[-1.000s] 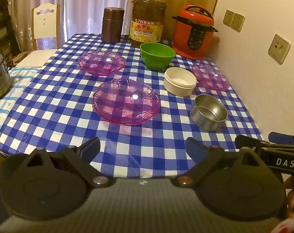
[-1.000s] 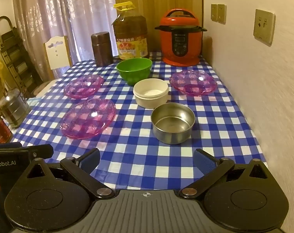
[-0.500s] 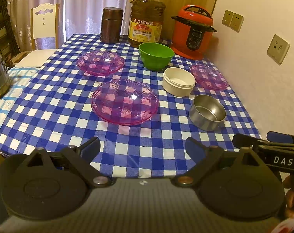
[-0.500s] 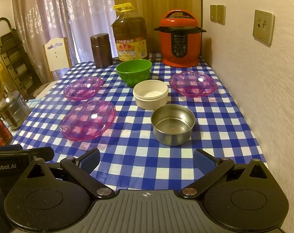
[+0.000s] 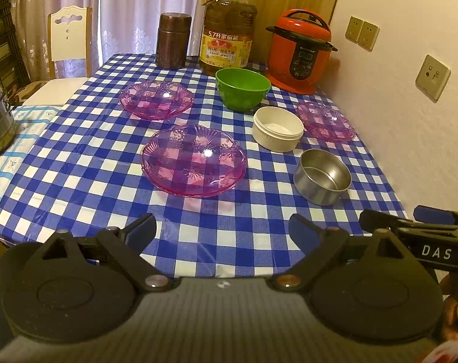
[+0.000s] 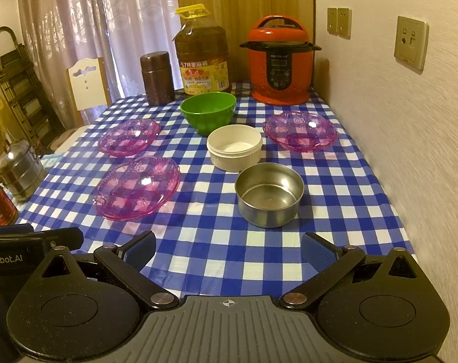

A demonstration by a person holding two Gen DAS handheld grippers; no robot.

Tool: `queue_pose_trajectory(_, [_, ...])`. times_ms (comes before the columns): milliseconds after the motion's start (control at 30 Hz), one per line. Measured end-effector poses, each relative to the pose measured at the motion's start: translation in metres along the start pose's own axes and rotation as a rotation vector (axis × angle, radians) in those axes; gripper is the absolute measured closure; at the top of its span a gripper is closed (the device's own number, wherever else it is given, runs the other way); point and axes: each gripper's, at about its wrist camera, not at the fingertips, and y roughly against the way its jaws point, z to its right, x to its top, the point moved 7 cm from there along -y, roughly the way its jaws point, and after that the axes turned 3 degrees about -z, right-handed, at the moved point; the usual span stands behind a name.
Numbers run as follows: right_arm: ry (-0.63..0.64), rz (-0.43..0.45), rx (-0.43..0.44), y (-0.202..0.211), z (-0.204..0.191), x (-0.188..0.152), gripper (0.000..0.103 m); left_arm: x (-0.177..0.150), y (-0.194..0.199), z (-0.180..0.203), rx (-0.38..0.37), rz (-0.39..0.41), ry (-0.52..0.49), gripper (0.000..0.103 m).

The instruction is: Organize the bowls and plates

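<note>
Three pink glass plates lie on the blue checked table: a near one (image 5: 194,160) (image 6: 137,187), a far left one (image 5: 155,99) (image 6: 128,136) and one by the wall (image 5: 325,121) (image 6: 300,130). A green bowl (image 5: 242,88) (image 6: 207,112), a white bowl (image 5: 277,128) (image 6: 235,147) and a steel bowl (image 5: 322,175) (image 6: 269,193) stand in a row. My left gripper (image 5: 222,230) hangs open over the near table edge, short of the near plate. My right gripper (image 6: 228,248) is open too, just before the steel bowl. Both hold nothing.
At the table's far end stand a brown canister (image 5: 173,40), a big oil bottle (image 5: 228,30) and a red pressure cooker (image 5: 300,51). A wall with sockets (image 6: 410,42) runs along the right. To the left are a white chair (image 5: 67,39) and a steel tiffin (image 6: 18,169).
Both grippers have edged slightly forward and up over the near table edge. Nothing on the table has moved.
</note>
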Motion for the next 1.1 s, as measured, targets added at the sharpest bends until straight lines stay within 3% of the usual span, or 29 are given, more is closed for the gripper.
queue_pose_trajectory(1100, [0.000, -0.002, -0.003, -0.0016, 0.0009, 0.0011, 0.001, -0.0003, -0.0006, 0.0004, -0.006, 0.001, 0.005, 0.010])
